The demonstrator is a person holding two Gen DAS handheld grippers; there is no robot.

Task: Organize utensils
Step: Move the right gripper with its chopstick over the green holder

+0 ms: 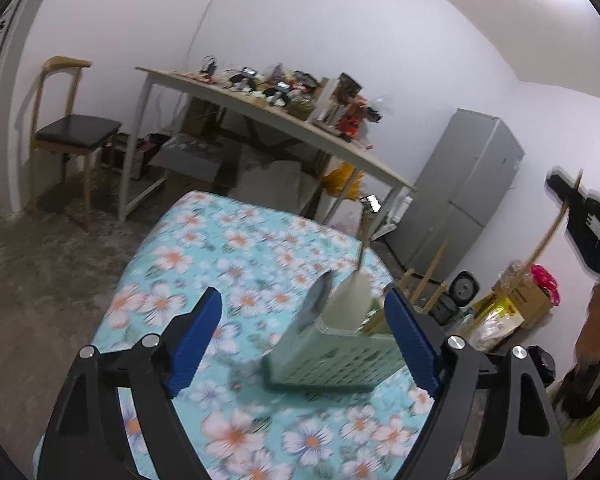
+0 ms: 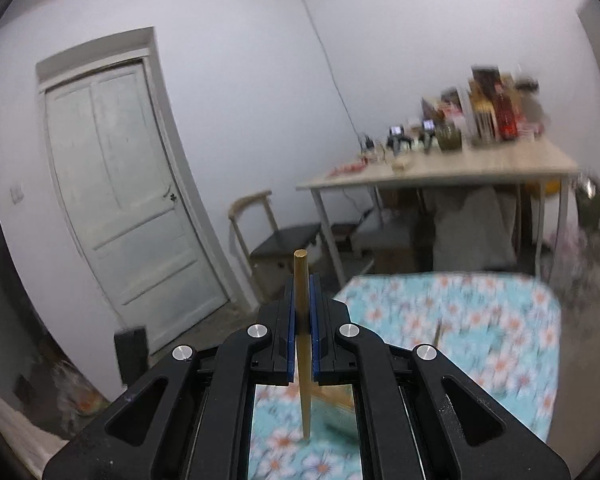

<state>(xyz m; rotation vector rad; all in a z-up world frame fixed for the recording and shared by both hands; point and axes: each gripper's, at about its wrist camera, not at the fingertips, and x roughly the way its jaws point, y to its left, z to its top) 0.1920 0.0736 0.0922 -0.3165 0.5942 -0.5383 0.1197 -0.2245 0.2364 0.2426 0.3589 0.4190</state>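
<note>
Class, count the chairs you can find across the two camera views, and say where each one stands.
1. A single wooden chair with a dark seat stands by the wall, beside the cluttered long table; the right wrist view shows the same chair. Others may be hidden.

Basket (image 1: 332,364) contents motion-blurred; chopstick (image 2: 302,344) lower tip blurred.

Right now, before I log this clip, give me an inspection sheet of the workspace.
Surface: floral tablecloth on the work table.
Job's things: green basket holding utensils, upright; wooden chopstick held by the right gripper.
Clutter: nothing seen on the cloth.
Grippers: left gripper open, by the basket; right gripper shut on the chopstick.
Cables: wall cable.
Surroundings: cluttered desk, chair, fridge, door.
</note>
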